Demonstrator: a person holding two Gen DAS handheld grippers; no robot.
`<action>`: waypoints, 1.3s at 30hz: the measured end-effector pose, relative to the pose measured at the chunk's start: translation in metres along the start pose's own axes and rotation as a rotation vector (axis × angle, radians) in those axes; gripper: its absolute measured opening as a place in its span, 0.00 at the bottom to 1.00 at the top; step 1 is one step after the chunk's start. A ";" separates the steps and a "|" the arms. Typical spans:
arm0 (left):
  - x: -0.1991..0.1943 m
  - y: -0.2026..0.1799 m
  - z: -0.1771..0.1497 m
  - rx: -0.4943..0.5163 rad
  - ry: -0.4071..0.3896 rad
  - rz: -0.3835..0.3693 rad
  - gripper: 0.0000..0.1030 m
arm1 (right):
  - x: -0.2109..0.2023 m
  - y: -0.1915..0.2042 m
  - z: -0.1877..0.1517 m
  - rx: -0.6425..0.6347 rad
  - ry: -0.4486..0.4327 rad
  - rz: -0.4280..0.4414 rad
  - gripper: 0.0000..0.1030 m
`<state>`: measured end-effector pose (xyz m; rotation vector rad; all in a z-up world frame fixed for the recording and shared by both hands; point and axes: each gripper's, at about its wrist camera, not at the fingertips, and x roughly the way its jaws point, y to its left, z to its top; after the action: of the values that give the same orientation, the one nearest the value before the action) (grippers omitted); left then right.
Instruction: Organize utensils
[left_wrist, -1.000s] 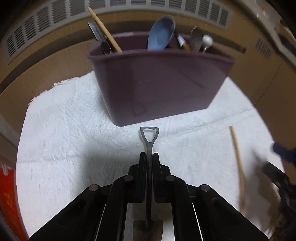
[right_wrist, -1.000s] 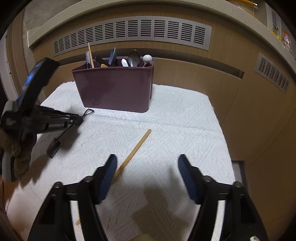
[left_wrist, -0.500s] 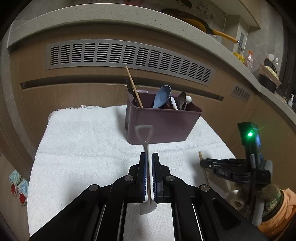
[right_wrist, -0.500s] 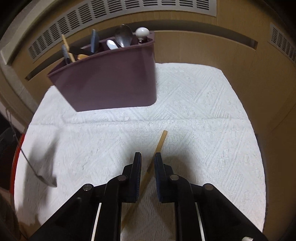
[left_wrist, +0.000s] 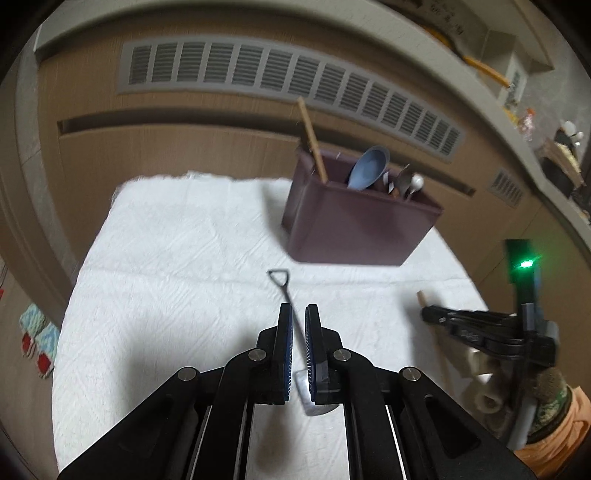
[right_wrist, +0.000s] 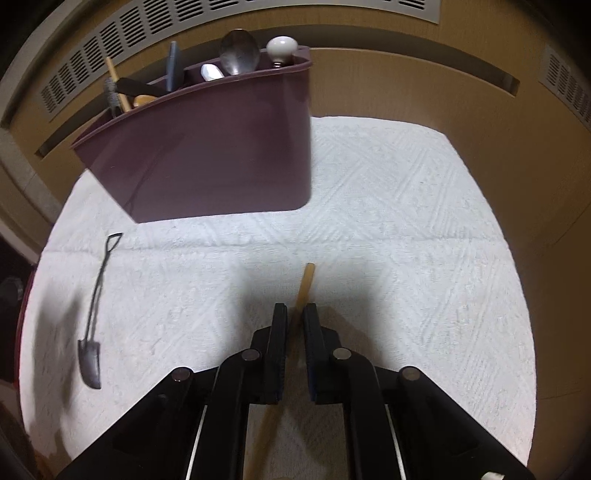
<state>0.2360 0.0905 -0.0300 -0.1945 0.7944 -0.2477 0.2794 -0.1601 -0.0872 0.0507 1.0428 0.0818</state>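
Left wrist view: the left gripper (left_wrist: 299, 325) has its jaws narrowed almost together around the thin stem of a small shovel-shaped spoon (left_wrist: 283, 288). The looped handle end points ahead toward the maroon utensil caddy (left_wrist: 354, 229), and the blade shows below, between the gripper arms. Whether the pads actually press the stem or have just let go cannot be told here, as a thin gap shows on either side. The caddy stands ahead and to the right on the white towel (left_wrist: 166, 266), already holding a wooden stick, a blue spoon and metal pieces. To the right, the right gripper (left_wrist: 430, 317) is low over the towel at the end of a wooden chopstick (left_wrist: 421, 295).

Right wrist view: the right gripper (right_wrist: 294, 317) has its jaws drawn close on either side of the chopstick (right_wrist: 306, 280), which runs from under the gripper body out ahead toward the caddy (right_wrist: 221, 155). It appears to be pinching the stick, which seems to lie on the towel (right_wrist: 406, 240). The shovel spoon (right_wrist: 96, 306) shows far left, seemingly above the towel, with a blurred shadow beside it.

The step in hand looks like picking up the last loose utensils. Next, each needs lifting, tipping upright and lowering into a caddy compartment.
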 end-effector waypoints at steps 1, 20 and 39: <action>0.004 0.000 -0.001 -0.004 0.018 0.006 0.07 | -0.002 0.002 -0.001 -0.012 -0.006 0.011 0.07; 0.110 -0.019 0.029 -0.013 0.322 0.159 0.20 | -0.043 0.010 -0.025 -0.165 -0.149 0.094 0.07; -0.006 -0.055 -0.002 0.144 -0.021 0.090 0.06 | -0.094 0.007 -0.041 -0.184 -0.230 0.177 0.07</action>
<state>0.2222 0.0396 -0.0132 -0.0256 0.7592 -0.2168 0.1968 -0.1617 -0.0264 -0.0145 0.7954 0.3248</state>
